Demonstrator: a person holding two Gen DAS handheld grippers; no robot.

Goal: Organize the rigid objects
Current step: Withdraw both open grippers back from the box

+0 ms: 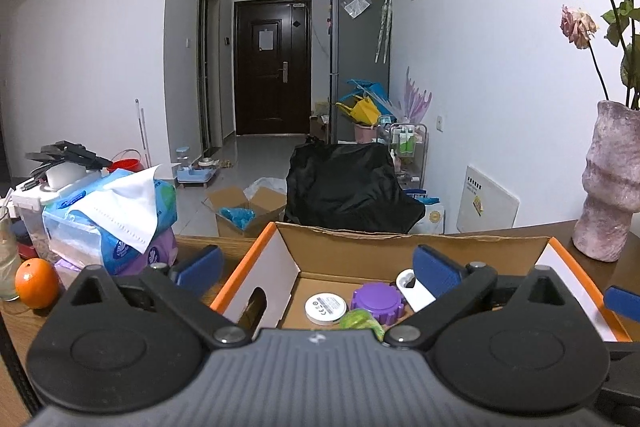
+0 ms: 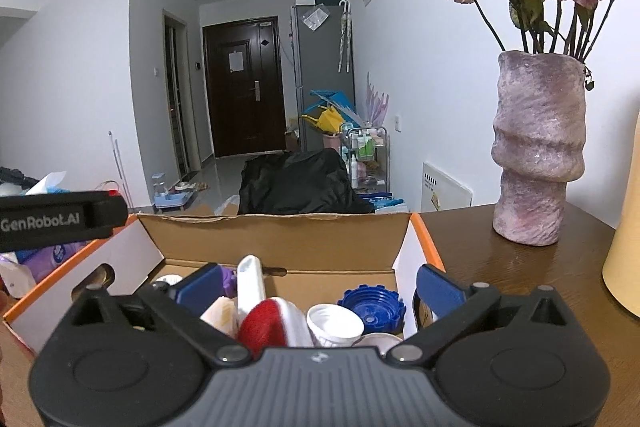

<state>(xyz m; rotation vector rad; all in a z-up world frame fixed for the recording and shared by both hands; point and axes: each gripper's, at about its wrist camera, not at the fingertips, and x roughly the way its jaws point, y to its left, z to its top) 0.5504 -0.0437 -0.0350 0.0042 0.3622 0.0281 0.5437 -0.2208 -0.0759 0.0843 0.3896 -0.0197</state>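
Left fingers (image 1: pixel 434 267) spread, empty | right fingers (image 2: pixel 436 285) spread, empty | over cardboard box (image 2: pixel 280 239)

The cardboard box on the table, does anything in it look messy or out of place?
Slightly. The cardboard box holds a loose jumble: a blue cap lying upturned and a white cup tipped over against the red brush. Nothing looks spilled or broken.

A dark wooden tabletop (image 2: pixel 472 259) carries an open cardboard box (image 2: pixel 280 235) with orange-edged flaps — it sits at the middle. To its right stands a mottled pink vase (image 2: pixel 536 155). To the left lie tissue packs (image 1: pixel 116 219), an orange (image 1: pixel 37 283) beside a glass (image 1: pixel 8 259), and a clear plastic container (image 1: pixel 30 215).
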